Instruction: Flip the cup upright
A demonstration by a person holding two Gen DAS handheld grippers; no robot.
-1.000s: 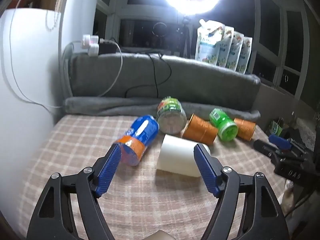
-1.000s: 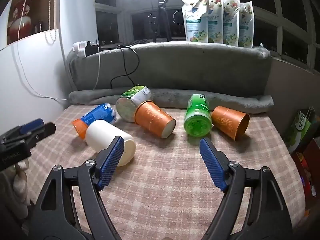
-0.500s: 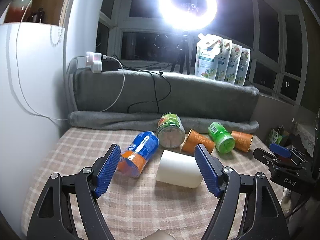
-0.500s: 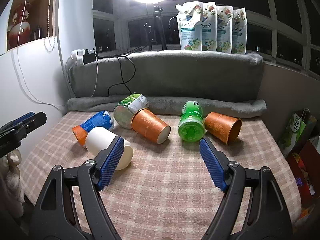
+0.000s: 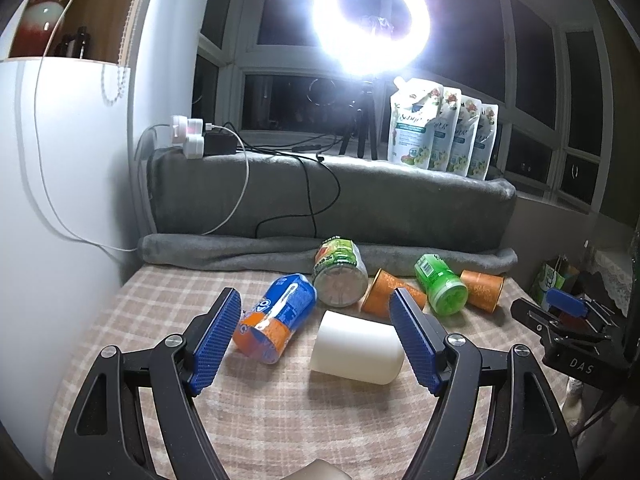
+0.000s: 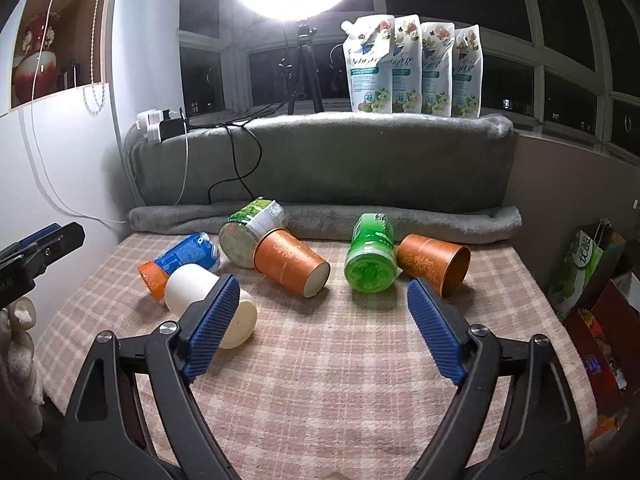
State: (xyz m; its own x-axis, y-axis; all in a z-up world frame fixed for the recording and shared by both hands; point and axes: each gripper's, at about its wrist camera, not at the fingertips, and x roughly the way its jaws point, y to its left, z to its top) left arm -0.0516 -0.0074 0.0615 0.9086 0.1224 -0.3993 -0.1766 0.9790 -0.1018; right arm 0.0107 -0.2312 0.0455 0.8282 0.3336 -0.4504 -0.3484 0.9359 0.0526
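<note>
Cup-flipping has not started: our left gripper (image 5: 314, 336) hangs with its blue pads spread wide and nothing between them, above the checked cloth (image 5: 280, 412). Our right gripper (image 6: 322, 326) is likewise spread and empty, off to the right of the left one.

Just ahead of the left gripper we see the white cup (image 5: 356, 347) on its side, its closed base turned toward our left camera; in the right view it lies partly behind the left-hand pad. Touching or nearly touching it on the left lies a blue and orange cup (image 5: 274, 322), also on its side. Behind them a green-labelled jar (image 5: 340, 274) lies with its end facing us. Against it leans an orange cup (image 6: 290, 264), tipped over. Further right we see a green bottle (image 6: 370, 258) lying down, and just beside it a second orange cup (image 6: 436, 262) with its open mouth toward the right.

A grey blanket (image 6: 320, 168) backs the table, with four pouches (image 6: 414, 70) standing on top beside a ring light (image 5: 372, 20).
</note>
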